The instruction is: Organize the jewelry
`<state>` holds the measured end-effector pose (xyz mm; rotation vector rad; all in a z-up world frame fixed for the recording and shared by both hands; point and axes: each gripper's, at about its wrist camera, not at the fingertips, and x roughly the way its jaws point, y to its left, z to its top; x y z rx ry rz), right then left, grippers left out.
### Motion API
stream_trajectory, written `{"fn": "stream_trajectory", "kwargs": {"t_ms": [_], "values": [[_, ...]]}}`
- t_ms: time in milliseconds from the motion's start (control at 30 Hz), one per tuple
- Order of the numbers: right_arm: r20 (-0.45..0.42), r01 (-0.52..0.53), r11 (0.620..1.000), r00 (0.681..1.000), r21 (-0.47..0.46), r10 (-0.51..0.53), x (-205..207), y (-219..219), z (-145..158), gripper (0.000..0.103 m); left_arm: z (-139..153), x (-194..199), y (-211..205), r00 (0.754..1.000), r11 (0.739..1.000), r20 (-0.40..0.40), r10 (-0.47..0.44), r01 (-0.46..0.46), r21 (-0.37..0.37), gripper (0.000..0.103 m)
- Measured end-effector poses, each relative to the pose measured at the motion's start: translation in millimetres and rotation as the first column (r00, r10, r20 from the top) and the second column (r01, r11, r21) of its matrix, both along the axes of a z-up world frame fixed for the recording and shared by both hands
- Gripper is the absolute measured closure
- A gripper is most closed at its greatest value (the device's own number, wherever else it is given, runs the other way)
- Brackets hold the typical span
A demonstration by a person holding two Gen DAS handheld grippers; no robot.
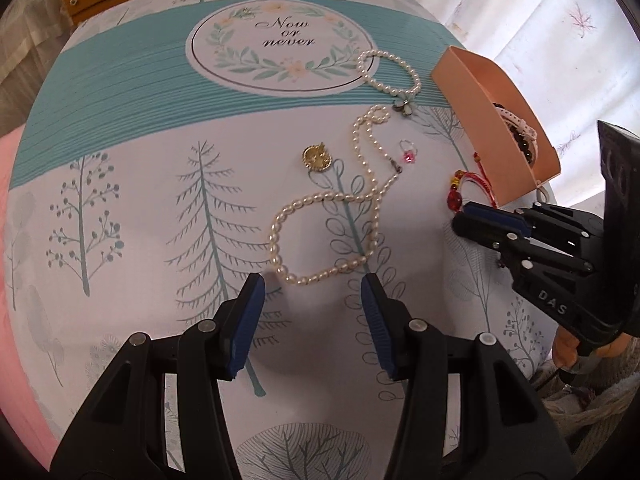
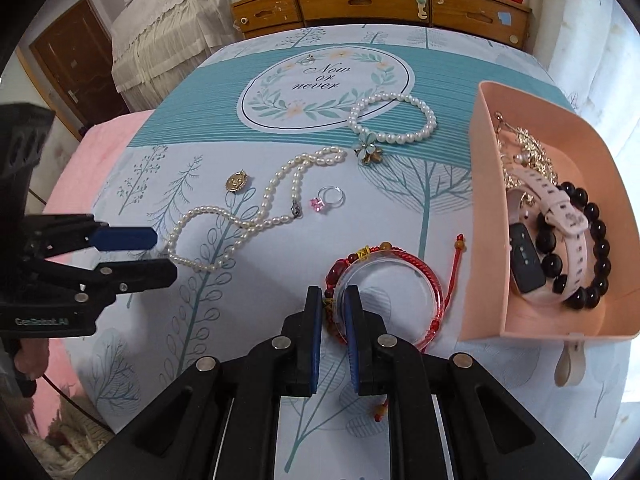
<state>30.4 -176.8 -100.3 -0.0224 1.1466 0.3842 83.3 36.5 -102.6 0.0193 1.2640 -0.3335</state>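
Bracelets first: the right gripper (image 2: 333, 304) is pinched on the near rim of the red cord bracelet (image 2: 400, 268) and clear bangle (image 2: 384, 280), just beside the pink tray (image 2: 600, 152). Best to lift both cleanly, clear the tray's wall, then release. The left gripper (image 1: 312, 300) waits, jaws spread, at the pearl necklace (image 1: 320, 236).

Soft, bright daylight enters through the pale curtains (image 1: 560, 20) to the right of the grippers and washes them out. Shadows on the tablecloth (image 2: 280, 80) are faint. Focus is sharp centrally; fisheye bending and dark vignetting mark the edges.
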Motion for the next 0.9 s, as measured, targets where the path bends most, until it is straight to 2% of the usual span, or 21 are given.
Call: {"fn": "stream_trajectory", "kwargs": {"t_ms": [267, 533, 733, 900], "values": [[-0.005, 0.005, 1.000, 1.000, 0.021, -0.005, -3, -3, 1, 0.092, -1, 15, -11, 0.999, 0.998, 0.000, 0.048, -0.048, -0.046, 0.053], [-0.008, 0.012, 0.999, 1.000, 0.039, -0.012, -2, -5, 1, 0.092, 0, 23, -43, 1.000, 1.000, 0.017, -0.003, 0.004, -0.024, 0.052], [-0.014, 0.021, 0.998, 1.000, 0.053, -0.020, -3, -9, 1, 0.092, 1, 29, -61, 0.998, 0.999, 0.043, -0.035, 0.035, -0.009, 0.046], [-0.017, 0.035, 0.997, 0.999, 0.068, -0.034, -5, -14, 1, 0.092, -1, 31, -73, 0.995, 0.998, 0.084, -0.055, 0.053, 0.034, 0.045]]}}
